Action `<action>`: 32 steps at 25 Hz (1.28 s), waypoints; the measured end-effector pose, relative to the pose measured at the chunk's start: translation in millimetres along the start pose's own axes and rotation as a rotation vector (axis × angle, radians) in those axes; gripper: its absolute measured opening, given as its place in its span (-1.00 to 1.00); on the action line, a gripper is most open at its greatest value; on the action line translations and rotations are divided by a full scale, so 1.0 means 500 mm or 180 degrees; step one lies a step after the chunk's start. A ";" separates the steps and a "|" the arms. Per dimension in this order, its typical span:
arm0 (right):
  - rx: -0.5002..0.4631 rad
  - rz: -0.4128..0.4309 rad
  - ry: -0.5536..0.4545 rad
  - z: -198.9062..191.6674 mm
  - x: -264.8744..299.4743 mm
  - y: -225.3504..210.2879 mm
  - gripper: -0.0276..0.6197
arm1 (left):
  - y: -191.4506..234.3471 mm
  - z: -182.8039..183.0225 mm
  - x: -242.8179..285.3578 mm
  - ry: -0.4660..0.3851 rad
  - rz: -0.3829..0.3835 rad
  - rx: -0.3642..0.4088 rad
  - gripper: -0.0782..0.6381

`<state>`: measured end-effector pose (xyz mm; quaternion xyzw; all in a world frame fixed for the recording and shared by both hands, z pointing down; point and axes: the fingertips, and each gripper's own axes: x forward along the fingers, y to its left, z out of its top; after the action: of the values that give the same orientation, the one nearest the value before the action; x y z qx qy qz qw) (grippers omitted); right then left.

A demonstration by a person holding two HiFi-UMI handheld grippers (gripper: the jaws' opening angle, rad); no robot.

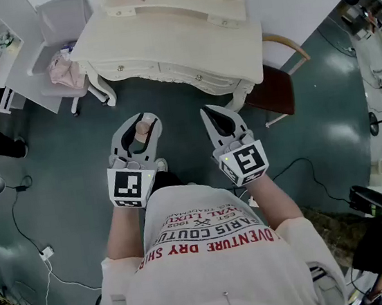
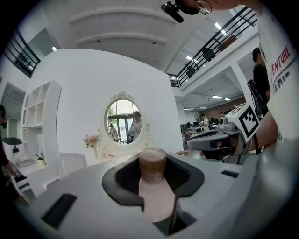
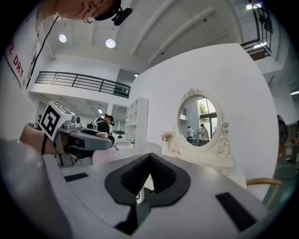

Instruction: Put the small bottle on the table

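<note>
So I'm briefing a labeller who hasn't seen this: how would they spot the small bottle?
In front of the cream dressing table, the person holds two hand-held grippers. The bottle sits clamped in the left hand-held gripper. It is pale pink with a brown cap; the right hand-held gripper is empty.

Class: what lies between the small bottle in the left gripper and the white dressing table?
Only bare floor separates small bottle and dressing table, in the head view.

shirt (image 1: 211, 250) print, "est. 1962", "venture dry"
</note>
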<state>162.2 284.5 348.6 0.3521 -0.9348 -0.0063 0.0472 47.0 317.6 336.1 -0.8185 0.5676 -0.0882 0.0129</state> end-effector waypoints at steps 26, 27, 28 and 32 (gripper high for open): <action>0.0142 -0.0069 0.0030 -0.027 0.053 -0.069 -0.92 | 0.031 -0.005 0.076 0.0001 -0.0039 -0.0056 -0.41; 0.0145 -0.0074 0.0040 -0.028 0.068 -0.076 -0.92 | 0.043 -0.008 0.089 0.0007 -0.0047 -0.0062 -0.41; 0.0148 -0.0081 0.0051 -0.030 0.085 -0.083 -0.92 | 0.055 -0.012 0.102 0.0018 -0.0060 -0.0065 -0.41; 0.0166 -0.0156 0.0106 -0.042 0.168 -0.111 -0.92 | 0.120 -0.020 0.157 0.0021 -0.0141 -0.0041 -0.41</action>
<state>137.6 187.9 373.8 0.3761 -0.9248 0.0228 0.0533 16.4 223.9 348.7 -0.8306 0.5499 -0.0875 0.0038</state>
